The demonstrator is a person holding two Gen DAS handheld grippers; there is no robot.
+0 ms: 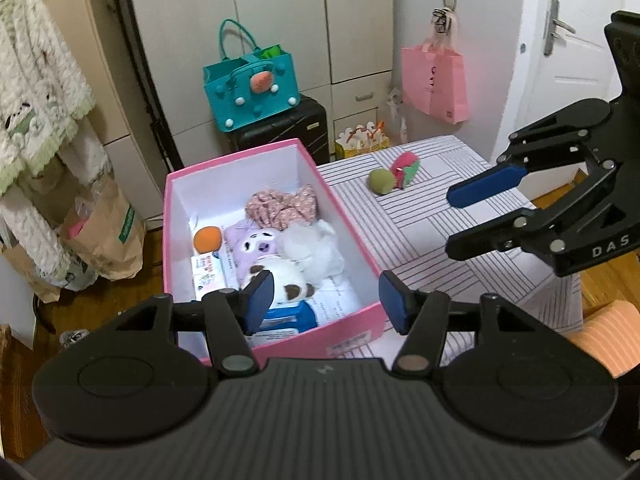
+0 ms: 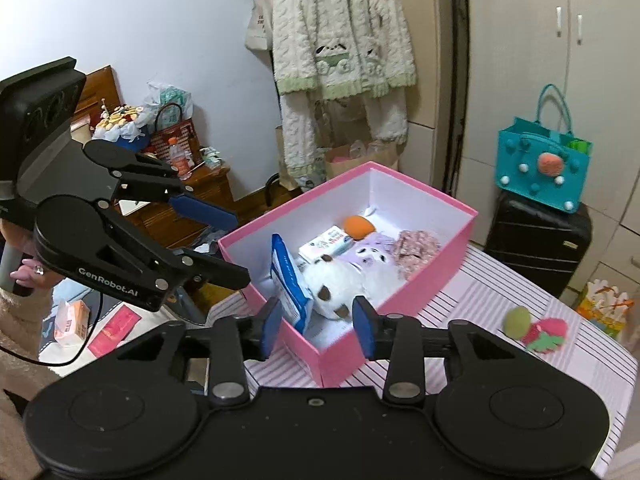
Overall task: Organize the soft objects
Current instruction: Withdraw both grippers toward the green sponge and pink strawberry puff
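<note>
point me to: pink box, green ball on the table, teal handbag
pink box [image 1: 352, 322], left wrist view, on its near outer wall.
green ball [image 1: 381, 181], left wrist view, centre of the ball, on the striped cloth.
teal handbag [image 2: 540, 166], right wrist view, on its front face.

Pink box [image 1: 348, 330] crowded with soft toys; striped tabletop [image 1: 440, 216] beside it seems mostly free.

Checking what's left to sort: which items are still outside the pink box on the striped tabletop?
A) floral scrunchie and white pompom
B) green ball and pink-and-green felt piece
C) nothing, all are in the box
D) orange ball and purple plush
B: the green ball and the pink-and-green felt piece lie together on the striped tabletop, beyond the pink box; the other soft items are inside it.
</note>
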